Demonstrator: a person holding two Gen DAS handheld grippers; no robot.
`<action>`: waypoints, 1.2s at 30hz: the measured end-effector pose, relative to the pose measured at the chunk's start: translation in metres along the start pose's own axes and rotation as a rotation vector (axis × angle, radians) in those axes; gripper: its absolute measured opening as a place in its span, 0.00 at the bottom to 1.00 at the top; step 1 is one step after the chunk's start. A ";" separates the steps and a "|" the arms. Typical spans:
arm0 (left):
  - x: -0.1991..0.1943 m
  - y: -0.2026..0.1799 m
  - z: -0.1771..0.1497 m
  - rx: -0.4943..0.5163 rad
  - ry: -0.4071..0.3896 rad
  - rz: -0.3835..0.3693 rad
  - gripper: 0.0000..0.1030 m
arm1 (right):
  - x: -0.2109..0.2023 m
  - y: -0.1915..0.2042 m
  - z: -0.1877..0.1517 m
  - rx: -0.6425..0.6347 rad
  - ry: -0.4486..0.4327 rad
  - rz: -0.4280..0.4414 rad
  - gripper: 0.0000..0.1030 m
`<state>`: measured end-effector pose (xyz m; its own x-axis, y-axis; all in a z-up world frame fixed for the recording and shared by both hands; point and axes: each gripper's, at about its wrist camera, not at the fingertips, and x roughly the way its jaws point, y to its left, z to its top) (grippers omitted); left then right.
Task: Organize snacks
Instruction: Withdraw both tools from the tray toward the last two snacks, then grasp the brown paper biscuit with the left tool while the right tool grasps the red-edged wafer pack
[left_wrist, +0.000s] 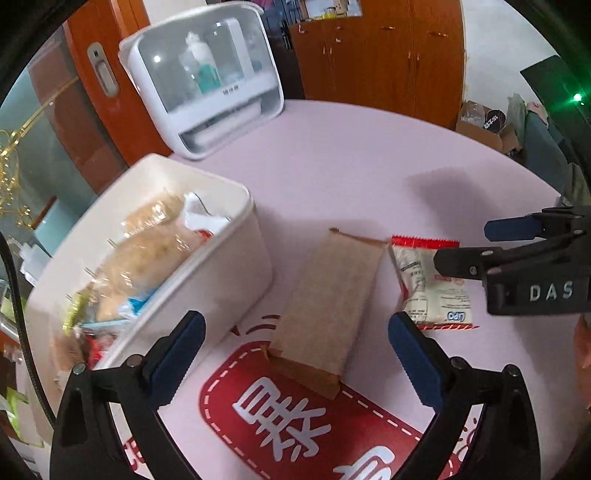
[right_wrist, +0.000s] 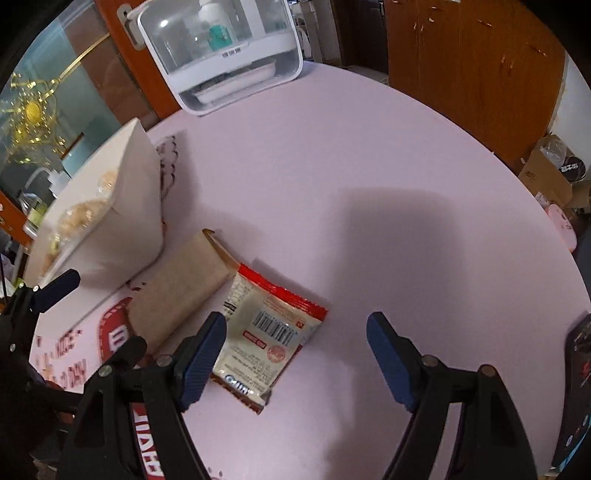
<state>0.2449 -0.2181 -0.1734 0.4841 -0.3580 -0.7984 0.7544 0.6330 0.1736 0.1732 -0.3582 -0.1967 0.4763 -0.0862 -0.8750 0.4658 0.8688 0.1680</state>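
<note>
White plastic bin (left_wrist: 221, 273) is sitting at the left of the pink bench (left_wrist: 351, 177), already holding bagged snacks. Just right of it a brown paper-look packet (left_wrist: 328, 299) is lying flat, one end resting on the red printed patch (left_wrist: 295, 417); it looks light and fairly stiff, best taken across its narrow width. Left gripper (left_wrist: 297, 356) is hanging over it, released, holding nothing. Next right, touching or nearly touching the brown packet, a red-and-white sachet (right_wrist: 266, 332) is lying barcode up: light, crinkly, probably slippery, best pinched across its flat middle or a crimped end. Right gripper (right_wrist: 295, 354) is hovering spread wide and empty, its left finger over the sachet's edge. Beyond the sachet the bench is lying bare to its curved rim, giving open room; a dark device (right_wrist: 578, 387) sits at the far right edge.
</note>
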 end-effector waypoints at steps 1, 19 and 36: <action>0.003 0.000 -0.001 0.000 0.005 -0.002 0.96 | 0.003 0.001 -0.001 -0.003 0.005 -0.004 0.77; 0.035 0.005 0.006 0.020 0.080 -0.054 0.96 | 0.018 0.025 -0.001 -0.115 0.038 -0.039 0.77; 0.061 0.003 0.010 -0.050 0.136 -0.100 0.96 | 0.011 -0.021 0.004 0.019 0.115 0.034 0.77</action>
<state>0.2813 -0.2451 -0.2159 0.3408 -0.3272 -0.8814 0.7712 0.6335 0.0631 0.1715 -0.3793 -0.2084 0.4036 0.0003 -0.9149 0.4659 0.8606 0.2058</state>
